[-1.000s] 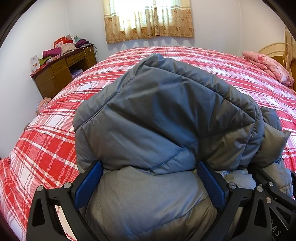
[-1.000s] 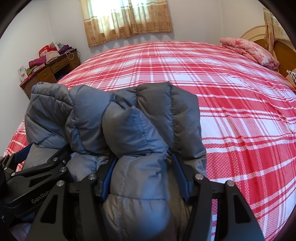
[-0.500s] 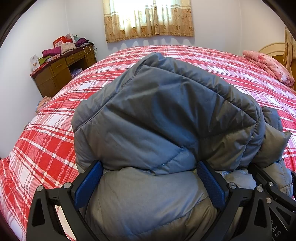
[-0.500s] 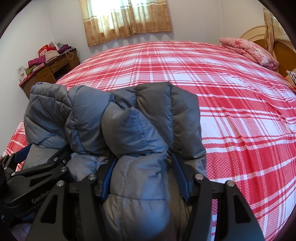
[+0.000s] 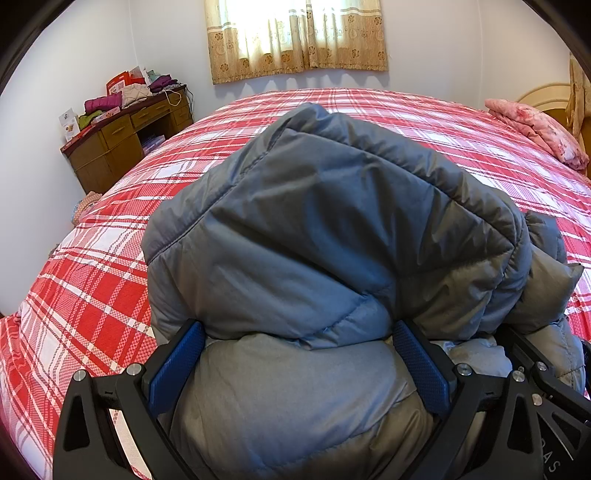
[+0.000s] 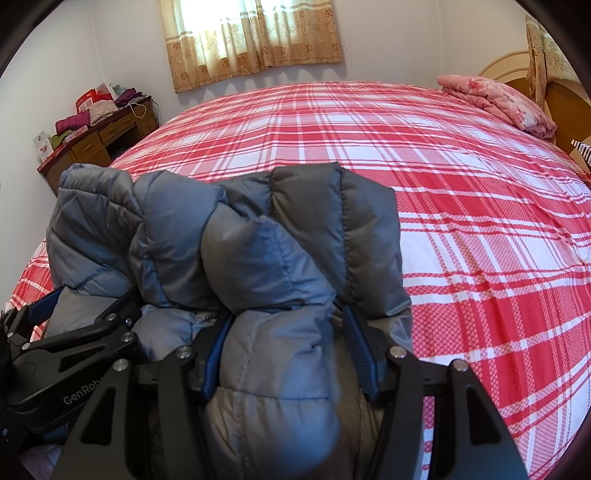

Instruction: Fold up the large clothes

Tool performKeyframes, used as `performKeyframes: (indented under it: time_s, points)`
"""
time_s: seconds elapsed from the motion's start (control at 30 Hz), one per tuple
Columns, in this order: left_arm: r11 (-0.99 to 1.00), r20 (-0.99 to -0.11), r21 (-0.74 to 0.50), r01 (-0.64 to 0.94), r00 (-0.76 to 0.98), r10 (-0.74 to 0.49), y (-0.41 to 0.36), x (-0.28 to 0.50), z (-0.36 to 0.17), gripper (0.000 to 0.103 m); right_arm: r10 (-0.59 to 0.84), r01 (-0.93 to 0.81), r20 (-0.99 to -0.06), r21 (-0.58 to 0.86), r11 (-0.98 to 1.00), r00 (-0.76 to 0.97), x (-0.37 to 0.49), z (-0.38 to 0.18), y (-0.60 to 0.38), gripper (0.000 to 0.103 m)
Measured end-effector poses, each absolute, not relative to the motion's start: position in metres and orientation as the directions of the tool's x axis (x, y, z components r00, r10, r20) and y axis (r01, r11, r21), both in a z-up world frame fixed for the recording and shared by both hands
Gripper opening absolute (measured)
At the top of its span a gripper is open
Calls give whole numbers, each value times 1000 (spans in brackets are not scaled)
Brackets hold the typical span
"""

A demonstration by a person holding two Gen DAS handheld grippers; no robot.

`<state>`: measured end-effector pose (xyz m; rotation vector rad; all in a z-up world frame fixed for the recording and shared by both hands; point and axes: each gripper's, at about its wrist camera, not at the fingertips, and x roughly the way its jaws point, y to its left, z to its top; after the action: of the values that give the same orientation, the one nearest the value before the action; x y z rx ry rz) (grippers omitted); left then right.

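A grey-blue quilted puffer jacket point(image 5: 314, 236) is bunched up and held over a bed with a red plaid cover point(image 5: 92, 295). My left gripper point(image 5: 299, 354) is shut on a thick fold of the jacket, its blue pads point(image 5: 177, 365) pressed into the padding. My right gripper point(image 6: 284, 347) is shut on another thick fold of the jacket point(image 6: 258, 236), which drapes forward over its fingers. The left gripper shows in the right wrist view point(image 6: 74, 343), close at the left. The fingertips of both are hidden by fabric.
The red plaid bed point(image 6: 461, 221) stretches ahead and to the right. A pink folded quilt point(image 6: 495, 99) lies at the far right by the wooden headboard point(image 6: 554, 92). A wooden desk point(image 5: 122, 140) with piled clothes stands by the left wall. A curtained window point(image 5: 295, 33) is behind.
The jacket's top fold has risen slightly in the left wrist view. Both grips are unchanged.
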<state>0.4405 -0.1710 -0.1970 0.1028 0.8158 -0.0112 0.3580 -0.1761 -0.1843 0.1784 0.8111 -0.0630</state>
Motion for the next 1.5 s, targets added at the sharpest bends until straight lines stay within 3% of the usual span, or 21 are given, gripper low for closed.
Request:
performKeyframes:
  time_s: [0.27,0.37,0.43,0.5,0.57,0.7,0.87,1.0,1.07,1.1,1.13,1.27,1.5]
  points:
    - [995,-754,75,72,657,9,-168,441,-190,102,35,101,-736,140,985,676,358,-182,-177,62]
    - [987,-731,29,155,677,-85,-145,417,-167,102,91,58,-722,179,982,686,343,-169,-192,72]
    - [984,-686,23,175,719,-112,-115,392,-151,102,79,92,-683,210,973,726,327,-161,-207,85]
    - [986,-676,21,166,729,-109,-91,381,-149,102,60,118,-655,225,967,753,313,-158,-223,88]
    - [988,-692,-33,148,710,-130,-65,377,-158,102,84,109,-666,243,964,741,311,-163,-231,89]
    - [946,-710,-277,170,626,-321,-44,380,-186,102,156,85,-691,301,950,706,316,-178,-236,89]
    - [917,-693,-303,260,600,-399,-64,379,-198,102,250,36,-683,375,926,686,316,-188,-229,85]
    - [893,-682,-307,330,578,-448,-75,380,-200,100,317,-40,-677,391,919,664,316,-190,-218,70]
    - [882,-672,-299,363,577,-465,-80,376,-198,85,351,-67,-670,410,910,654,316,-190,-215,63]
    - [884,-670,-275,378,584,-458,-84,372,-195,81,364,-75,-666,420,904,652,316,-191,-214,55]
    - [886,-667,-250,390,594,-449,-87,368,-191,70,398,-94,-649,450,888,649,315,-190,-215,41]
    - [897,-659,-176,406,628,-413,-95,360,-174,34,434,-138,-598,475,869,674,298,-184,-211,27]
    - [914,-640,-87,397,681,-357,-98,333,-144,25,464,-168,-538,508,845,704,267,-168,-202,23]
